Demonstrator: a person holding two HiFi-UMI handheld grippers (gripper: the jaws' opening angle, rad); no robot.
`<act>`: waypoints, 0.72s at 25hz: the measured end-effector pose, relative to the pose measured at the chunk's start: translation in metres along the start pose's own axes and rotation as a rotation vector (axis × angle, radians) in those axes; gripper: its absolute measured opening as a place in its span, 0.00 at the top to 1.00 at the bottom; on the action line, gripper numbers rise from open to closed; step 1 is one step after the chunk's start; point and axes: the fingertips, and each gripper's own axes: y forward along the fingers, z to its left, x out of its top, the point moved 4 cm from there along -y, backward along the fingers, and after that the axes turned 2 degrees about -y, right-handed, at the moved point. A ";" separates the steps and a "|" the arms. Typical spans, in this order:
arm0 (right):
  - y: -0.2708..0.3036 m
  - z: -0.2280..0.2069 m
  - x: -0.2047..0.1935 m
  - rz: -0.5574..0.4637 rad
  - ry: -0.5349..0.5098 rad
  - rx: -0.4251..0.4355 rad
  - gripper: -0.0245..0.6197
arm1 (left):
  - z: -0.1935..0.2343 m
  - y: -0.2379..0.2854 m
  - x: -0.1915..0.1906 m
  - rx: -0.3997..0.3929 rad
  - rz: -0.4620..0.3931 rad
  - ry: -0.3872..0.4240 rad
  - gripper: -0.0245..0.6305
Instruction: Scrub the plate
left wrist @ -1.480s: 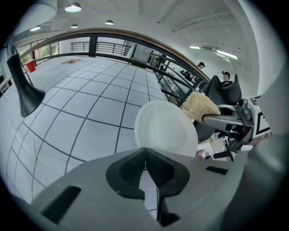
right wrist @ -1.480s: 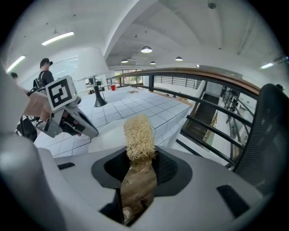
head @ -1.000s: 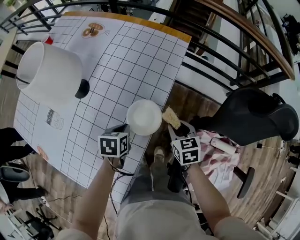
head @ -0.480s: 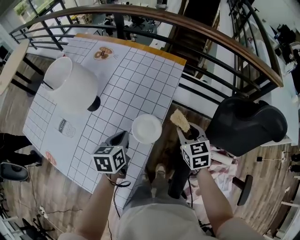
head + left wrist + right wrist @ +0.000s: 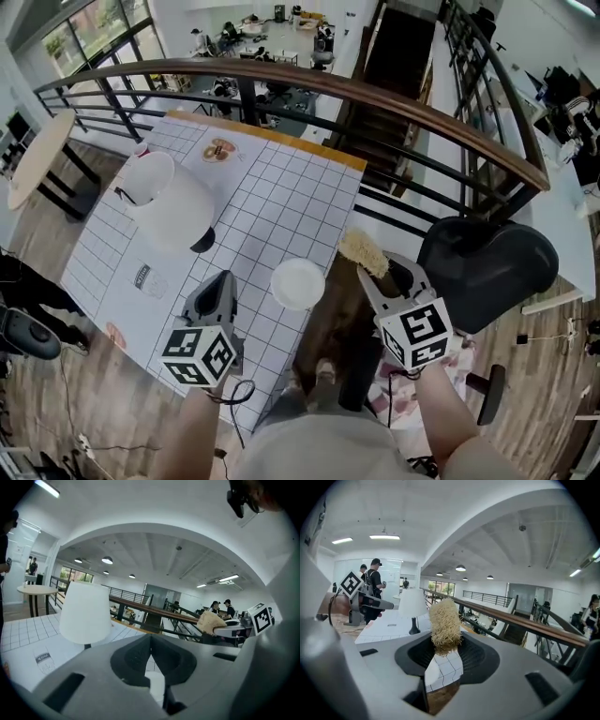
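Left gripper [image 5: 223, 279]: jaws closed tip to tip, nothing between them. Right gripper [image 5: 368, 272]: jaws clamped on the base of a tan scrubber [image 5: 363, 250], whose bristled head stood out past the tips toward 11 o'clock in the head view.

The plate [image 5: 298, 283] lay flat on the gridded table [image 5: 272, 187], near its right edge. It was at 3 o'clock from the left gripper's tips and clear of them. The scrubber was at 2 o'clock from the plate, beyond the table edge and not touching the plate.

A white lamp [image 5: 173, 206] stood on the table at 10 o'clock from the plate, well apart from it.
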 end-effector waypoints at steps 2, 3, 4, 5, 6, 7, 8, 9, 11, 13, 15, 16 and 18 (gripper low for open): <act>-0.012 0.004 0.026 -0.056 -0.011 0.017 0.75 | -0.007 -0.013 0.019 -0.014 -0.042 0.044 0.94; -0.017 0.007 0.039 -0.085 -0.016 0.025 0.75 | -0.012 -0.020 0.029 -0.021 -0.061 0.071 0.94; -0.023 0.010 0.051 -0.116 -0.022 0.033 0.75 | -0.017 -0.025 0.038 -0.028 -0.080 0.098 0.94; -0.028 0.013 0.063 -0.147 -0.028 0.042 0.75 | -0.022 -0.030 0.046 -0.034 -0.097 0.124 0.94; -0.033 0.016 0.073 -0.175 -0.033 0.052 0.75 | -0.027 -0.036 0.055 -0.041 -0.111 0.148 0.94; -0.037 0.020 0.082 -0.198 -0.036 0.064 0.75 | -0.033 -0.041 0.062 -0.050 -0.123 0.166 0.94; -0.041 0.024 0.089 -0.214 -0.037 0.078 0.75 | -0.040 -0.046 0.069 -0.062 -0.134 0.177 0.94; -0.044 0.028 0.094 -0.224 -0.037 0.096 0.75 | -0.046 -0.052 0.075 -0.079 -0.146 0.179 0.94; -0.049 0.037 0.102 -0.241 -0.031 0.128 0.75 | -0.056 -0.062 0.084 -0.113 -0.171 0.160 0.94; -0.053 0.045 0.106 -0.259 -0.028 0.145 0.75 | -0.062 -0.070 0.088 -0.127 -0.185 0.153 0.94; -0.058 0.052 0.108 -0.279 -0.021 0.158 0.75 | -0.068 -0.078 0.089 -0.130 -0.185 0.166 0.94; -0.062 0.054 0.109 -0.287 -0.016 0.163 0.75 | -0.071 -0.082 0.088 -0.131 -0.184 0.178 0.94; -0.070 0.056 0.110 -0.301 0.000 0.160 0.75 | -0.076 -0.087 0.085 -0.126 -0.183 0.207 0.94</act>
